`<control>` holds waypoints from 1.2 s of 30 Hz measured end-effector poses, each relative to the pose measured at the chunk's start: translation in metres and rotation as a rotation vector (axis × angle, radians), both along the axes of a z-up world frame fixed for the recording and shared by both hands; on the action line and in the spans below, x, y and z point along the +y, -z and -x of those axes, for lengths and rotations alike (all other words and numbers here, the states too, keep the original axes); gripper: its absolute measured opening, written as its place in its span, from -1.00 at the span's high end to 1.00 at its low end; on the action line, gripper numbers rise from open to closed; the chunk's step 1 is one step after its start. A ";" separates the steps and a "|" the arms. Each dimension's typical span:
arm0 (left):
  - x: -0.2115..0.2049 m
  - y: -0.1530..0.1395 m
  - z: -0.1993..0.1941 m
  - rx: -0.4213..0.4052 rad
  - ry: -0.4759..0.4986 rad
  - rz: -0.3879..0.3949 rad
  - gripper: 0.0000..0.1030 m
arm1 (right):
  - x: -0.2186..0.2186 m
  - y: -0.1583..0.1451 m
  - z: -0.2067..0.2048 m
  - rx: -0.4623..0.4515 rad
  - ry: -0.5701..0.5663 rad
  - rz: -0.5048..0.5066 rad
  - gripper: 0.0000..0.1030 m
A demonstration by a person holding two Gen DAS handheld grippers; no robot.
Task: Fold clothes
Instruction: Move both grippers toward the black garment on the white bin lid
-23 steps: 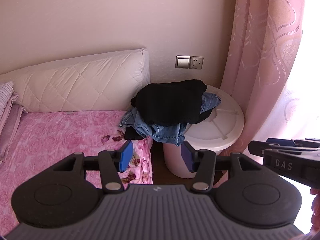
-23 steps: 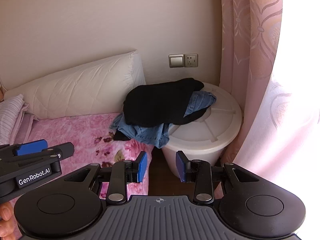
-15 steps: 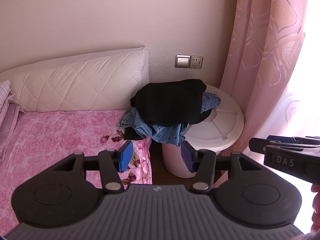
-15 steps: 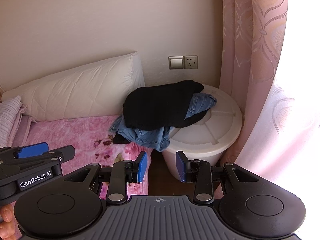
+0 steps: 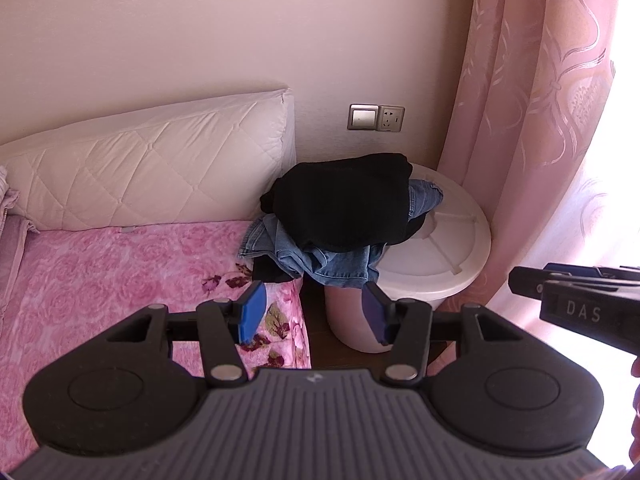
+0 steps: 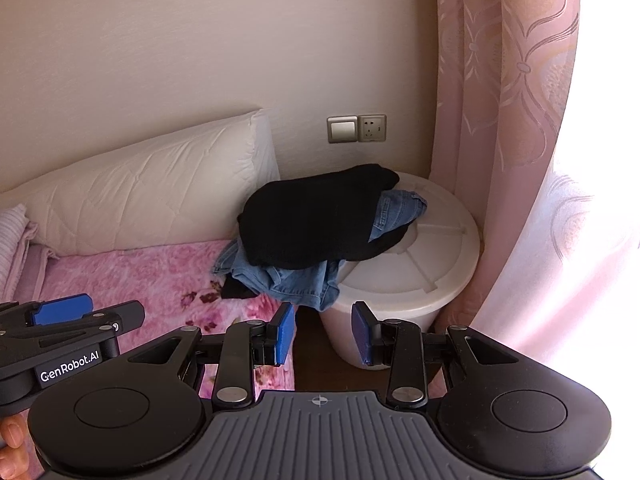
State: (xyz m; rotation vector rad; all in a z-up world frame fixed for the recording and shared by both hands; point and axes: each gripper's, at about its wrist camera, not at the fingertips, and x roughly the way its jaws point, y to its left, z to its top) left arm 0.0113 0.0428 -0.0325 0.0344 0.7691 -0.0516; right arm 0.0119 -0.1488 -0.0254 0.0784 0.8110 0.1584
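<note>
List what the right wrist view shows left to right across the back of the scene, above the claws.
Striped folded cloth → white quilted pillow → black garment on top of the jeans → white lidded bin → pink curtain.

A heap of unfolded clothes sits on the near-left part of the white lidded bin (image 5: 448, 248). On top lies a black garment (image 5: 344, 204), bunched into a rounded mound. Under it are crumpled blue jeans (image 5: 332, 264), one part poking out on the bin's lid to the right, the rest drooping over the bin's rim toward the pink floral bedspread (image 5: 120, 272).
</note>
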 end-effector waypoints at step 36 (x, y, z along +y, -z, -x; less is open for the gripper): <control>0.036 -0.011 -0.045 0.021 -0.016 0.076 0.05 | 0.030 -0.002 -0.032 -0.001 0.002 0.065 0.31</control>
